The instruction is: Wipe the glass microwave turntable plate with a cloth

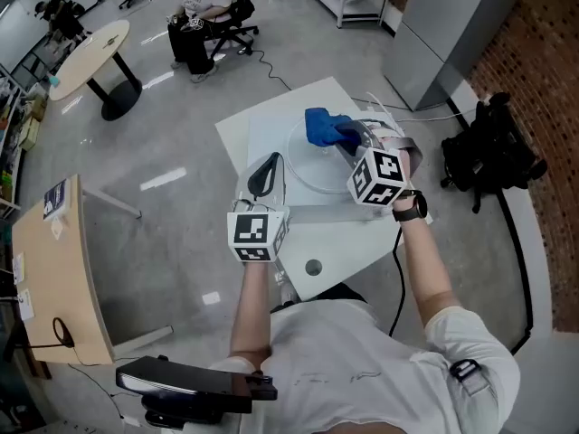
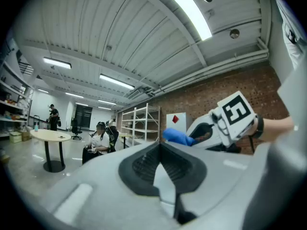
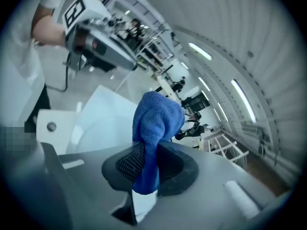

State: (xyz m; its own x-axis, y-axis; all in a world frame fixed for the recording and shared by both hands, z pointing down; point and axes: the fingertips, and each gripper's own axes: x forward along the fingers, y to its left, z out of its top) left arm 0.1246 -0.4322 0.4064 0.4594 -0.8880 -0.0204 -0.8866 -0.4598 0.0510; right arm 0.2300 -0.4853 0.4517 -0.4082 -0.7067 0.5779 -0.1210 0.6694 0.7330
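The round glass turntable plate [image 1: 310, 177] lies on a white table [image 1: 348, 242]. A blue cloth [image 1: 326, 127] rests bunched on the plate's far edge, and my right gripper [image 1: 347, 139] is shut on it. In the right gripper view the cloth [image 3: 156, 116] stands up out of the closed jaws [image 3: 149, 150]. My left gripper [image 1: 268, 163] hovers just off the plate's left rim, jaws shut with nothing seen between them. Its own view [image 2: 160, 148] looks level across the table at the cloth [image 2: 178, 137] and the right gripper [image 2: 192, 139].
The table has a round cable hole [image 1: 313, 267] near its front edge. A black bag [image 1: 493, 156] and a grey cabinet [image 1: 448, 25] stand to the right. A seated person [image 1: 201, 12] and a round table [image 1: 90, 48] are far behind, with a wooden desk [image 1: 54, 269] at left.
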